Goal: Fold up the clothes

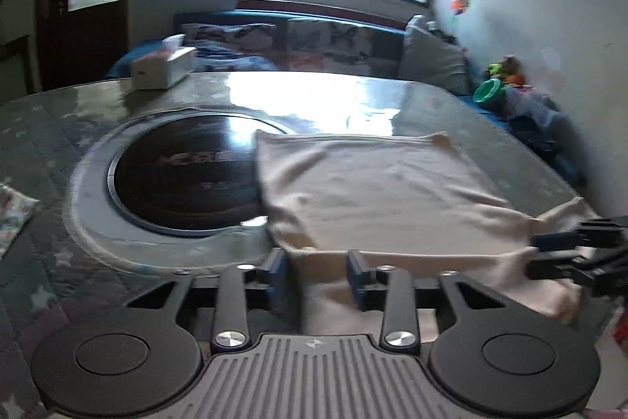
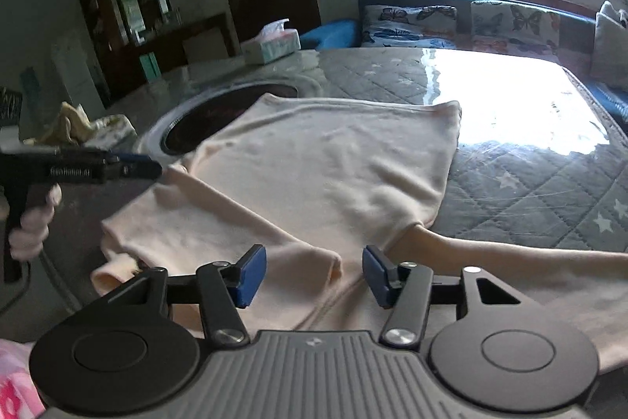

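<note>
left claw [image 1: 318, 271] parted, blue pads either side of the near hem of the cream garment [image 1: 376, 183], nothing pinched. right claw [image 2: 314, 275] spread wide above a folded-over flap of the same garment [image 2: 325, 167], also gripping nothing. garment spread flat on the quilted, star-patterned table [image 2: 530, 191], far left corner overlapping the round dark cooktop [image 1: 180, 179] set into the table. tissue box [image 1: 163, 67] near the far left edge. butterfly cushions [image 2: 408, 20] on the sofa beyond.
</note>
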`<state>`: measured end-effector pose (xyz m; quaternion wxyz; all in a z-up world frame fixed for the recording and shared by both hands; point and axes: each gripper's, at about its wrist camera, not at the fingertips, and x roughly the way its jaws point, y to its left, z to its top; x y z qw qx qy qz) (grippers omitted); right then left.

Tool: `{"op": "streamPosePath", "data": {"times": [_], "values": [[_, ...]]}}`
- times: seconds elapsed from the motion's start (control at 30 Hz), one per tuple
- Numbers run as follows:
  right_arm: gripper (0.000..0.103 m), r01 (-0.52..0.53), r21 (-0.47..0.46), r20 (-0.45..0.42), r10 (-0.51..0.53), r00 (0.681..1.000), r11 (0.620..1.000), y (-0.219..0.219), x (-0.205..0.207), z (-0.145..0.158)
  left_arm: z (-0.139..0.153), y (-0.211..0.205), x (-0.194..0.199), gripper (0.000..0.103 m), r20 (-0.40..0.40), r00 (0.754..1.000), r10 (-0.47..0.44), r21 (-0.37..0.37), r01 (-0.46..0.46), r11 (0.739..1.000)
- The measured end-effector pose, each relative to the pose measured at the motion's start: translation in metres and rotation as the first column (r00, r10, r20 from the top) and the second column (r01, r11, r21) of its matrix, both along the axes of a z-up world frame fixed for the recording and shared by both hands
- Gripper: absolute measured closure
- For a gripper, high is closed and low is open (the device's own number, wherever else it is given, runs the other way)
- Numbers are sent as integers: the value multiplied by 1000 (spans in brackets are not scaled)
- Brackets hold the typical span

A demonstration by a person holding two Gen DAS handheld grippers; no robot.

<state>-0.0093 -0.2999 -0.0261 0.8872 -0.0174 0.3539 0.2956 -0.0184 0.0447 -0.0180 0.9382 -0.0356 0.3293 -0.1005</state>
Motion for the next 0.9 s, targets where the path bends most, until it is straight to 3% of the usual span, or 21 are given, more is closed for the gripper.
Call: {"op": "streamPosePath", "data": {"times": [0.1, 0.17, 0.23, 0.27, 0.4, 0.63, 0.9], "values": [[61, -5, -15, -5, 5, 1000, 1000, 1, 2, -1, -6, -1, 8, 61, -16, 1000, -7, -8, 7, 1000], [65, -11, -27, -7, 11, 1000, 1000, 2, 3, -1, -8, -6, 9, 63, 15, 1000, -5, 25, 4, 1000], [66, -24, -38, -6, 24, 1000, 999, 3, 5, 0, -3, -17, -2, 60, 134, 986, -102, 126, 85, 988], [66, -31, -44, -5, 31, 1000, 999, 4, 5, 1, -1, -18, -1, 59, 135, 981, -138, 137, 120, 983], [66, -50, -64, -8, 50, 999, 997, 5, 7, 3, 6, -20, 10, 60, 98, 958, -269, 159, 252, 955], [66, -77, -70, -11, 76, 997, 995, 7, 10, 7, 1, 0, 41, 62, -30, 900, -435, 117, 436, 893], [67, -101, -94, -31, 98, 995, 990, 10, 12, 6, -4, 11, 52, 91, -81, 838, -539, 136, 545, 827]]}}
